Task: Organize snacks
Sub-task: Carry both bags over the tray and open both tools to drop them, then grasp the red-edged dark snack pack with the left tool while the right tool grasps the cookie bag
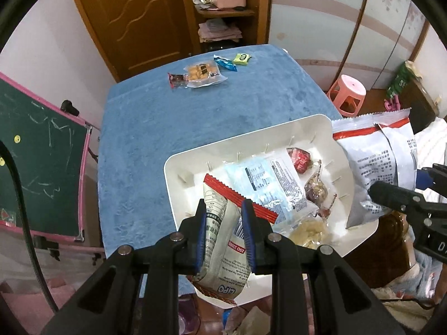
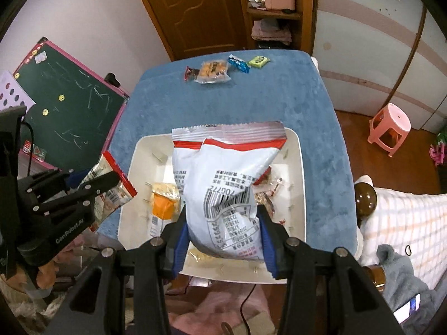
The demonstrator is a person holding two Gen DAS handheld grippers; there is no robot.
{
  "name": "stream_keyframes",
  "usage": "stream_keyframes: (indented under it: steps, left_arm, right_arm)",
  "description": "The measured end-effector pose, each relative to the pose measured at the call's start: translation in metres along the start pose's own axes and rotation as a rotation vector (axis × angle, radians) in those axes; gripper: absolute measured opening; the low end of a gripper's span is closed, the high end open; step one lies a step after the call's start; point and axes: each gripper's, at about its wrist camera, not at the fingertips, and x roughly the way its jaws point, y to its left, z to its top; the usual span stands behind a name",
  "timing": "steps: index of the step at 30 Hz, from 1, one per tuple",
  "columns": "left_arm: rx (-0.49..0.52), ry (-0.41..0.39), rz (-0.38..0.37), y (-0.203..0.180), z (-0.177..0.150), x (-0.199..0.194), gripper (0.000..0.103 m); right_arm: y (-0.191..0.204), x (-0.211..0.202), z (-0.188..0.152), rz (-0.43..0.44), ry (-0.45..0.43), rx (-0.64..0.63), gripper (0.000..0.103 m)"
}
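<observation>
Blue-covered table [image 1: 156,128] carries a white tray [image 1: 178,164] at its near edge, part of the tray overhanging.

Right gripper [image 2: 223,229] is clamped on a large white snack bag with a red band [image 2: 220,173]. Blue pads press both sides of its lower end, and the bag sits above the tray interior, covering most of it in the right wrist view. From the left wrist view the same bag hangs over the tray's right rim.

Left gripper [image 1: 223,223] is closed on a smaller white packet with a red crimped edge [image 1: 220,231], held over the tray's near-left corner.

In the tray: light blue packet [image 1: 268,184], red wrapped candy [image 1: 300,159], small dark wrapped sweets [image 1: 315,188], orange-and-yellow packet [image 2: 164,203].

At the table's far end, well apart from the tray: clear cracker pack [image 1: 202,74], dark red wrapper [image 1: 176,79] touching it, blue wrapper [image 1: 225,63], yellow-green packet [image 1: 242,58].
</observation>
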Motion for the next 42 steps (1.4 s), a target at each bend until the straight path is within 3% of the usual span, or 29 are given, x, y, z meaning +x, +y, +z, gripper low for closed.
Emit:
stream_keyframes:
  steps: [4, 5, 6, 8, 11, 20, 42]
  left_arm:
    - [-0.002, 0.000, -0.007, 0.000, 0.006, 0.001, 0.025]
    - [-0.005, -0.005, 0.000, 0.002, 0.006, 0.001, 0.038]
    - [-0.014, -0.010, 0.005, 0.004, 0.007, 0.000, 0.067]
    - [-0.059, -0.021, 0.001, 0.013, 0.007, -0.003, 0.096]
    - [-0.099, -0.052, -0.028, 0.024, 0.009, -0.011, 0.097]
    - [-0.148, -0.049, 0.000, 0.038, 0.012, -0.011, 0.097]
    - [-0.109, 0.009, 0.057, 0.040, 0.040, 0.024, 0.097]
  right_arm:
    - [-0.004, 0.005, 0.001, -0.018, 0.026, 0.016, 0.046]
    - [-0.004, 0.006, 0.002, -0.018, 0.028, 0.016, 0.048]
    - [-0.003, 0.008, 0.002, -0.021, 0.035, 0.015, 0.051]
    - [-0.003, 0.012, 0.005, -0.024, 0.045, 0.025, 0.055]
    - [0.000, 0.013, 0.008, -0.018, 0.049, 0.018, 0.055]
    - [0.004, 0.008, 0.020, -0.031, 0.027, -0.010, 0.055]
    - [-0.007, 0.040, 0.049, -0.030, 0.092, -0.028, 0.055]
